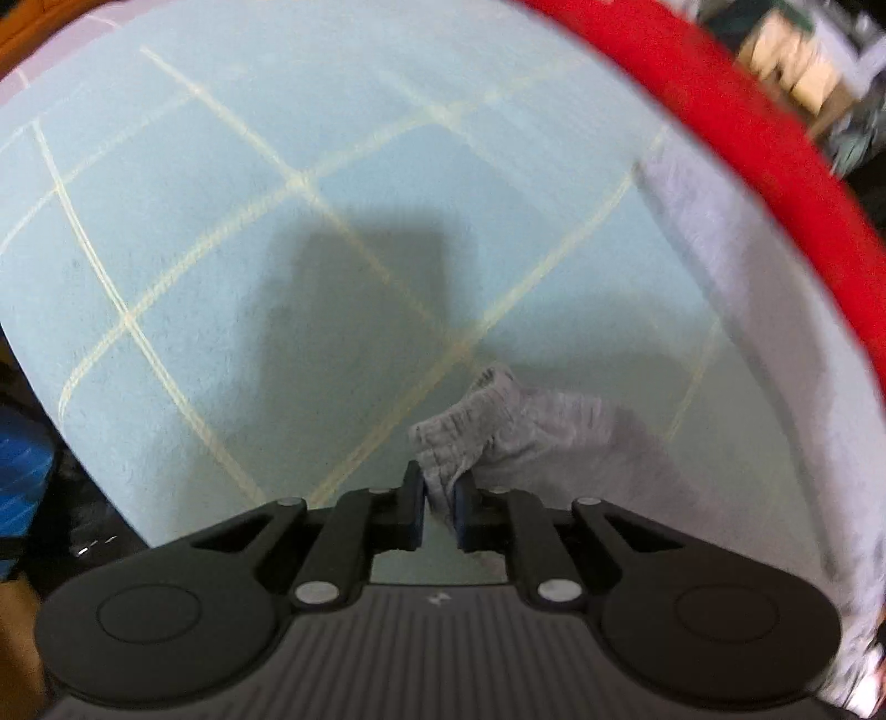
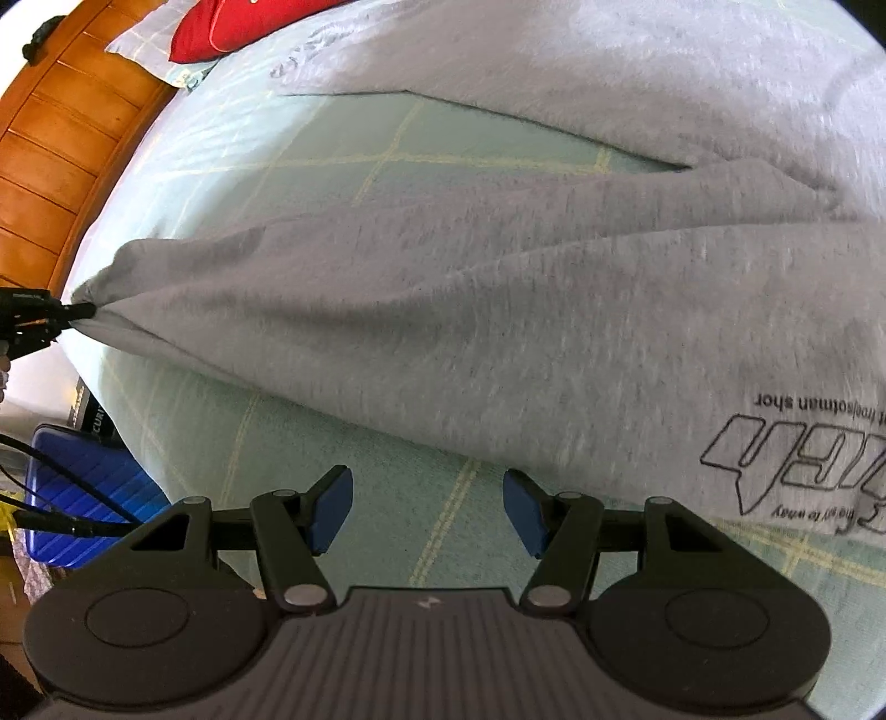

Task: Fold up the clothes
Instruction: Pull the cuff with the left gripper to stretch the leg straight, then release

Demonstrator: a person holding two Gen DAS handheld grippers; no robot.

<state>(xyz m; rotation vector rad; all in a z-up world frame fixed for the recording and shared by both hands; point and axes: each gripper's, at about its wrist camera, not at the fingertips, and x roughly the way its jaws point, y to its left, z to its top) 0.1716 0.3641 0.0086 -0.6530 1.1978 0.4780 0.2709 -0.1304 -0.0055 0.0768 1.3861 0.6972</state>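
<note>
Two blue pads of the left gripper (image 1: 440, 512) are pinching the ribbed cuff of a grey sweatshirt (image 1: 531, 437), jaws nearly closed with only that thin fold of fabric between them. In the right wrist view the same cuff is ending at the left edge of the picture, where a dark tool is pulling the sleeve (image 2: 387, 299) taut into a long ridge above the bed sheet (image 2: 387, 531).

The right gripper (image 2: 427, 512) is hanging with its jaws well apart and nothing between them, over bare sheet just near of the sleeve's lower edge. The printed chest of the garment is lying to the right, the body spreading far and right across the bed, with a red pillow (image 2: 221, 25) by the wooden headboard (image 2: 61, 138) at the far left.

Judging from this, the step in hand is folding the sleeve inward over the body. To do it well, the left hand should be keeping its pinch firm and carrying the cuff rightward and low, so the sleeve is laying itself flat rather than twisting. The right hand would be helping most by pinning or catching the fabric near the shoulder, giving the fold a straight crease. Lifting too high is risking dragging the whole garment across the sheet; a loose pinch on such a thin cuff is risking a slip.
</note>
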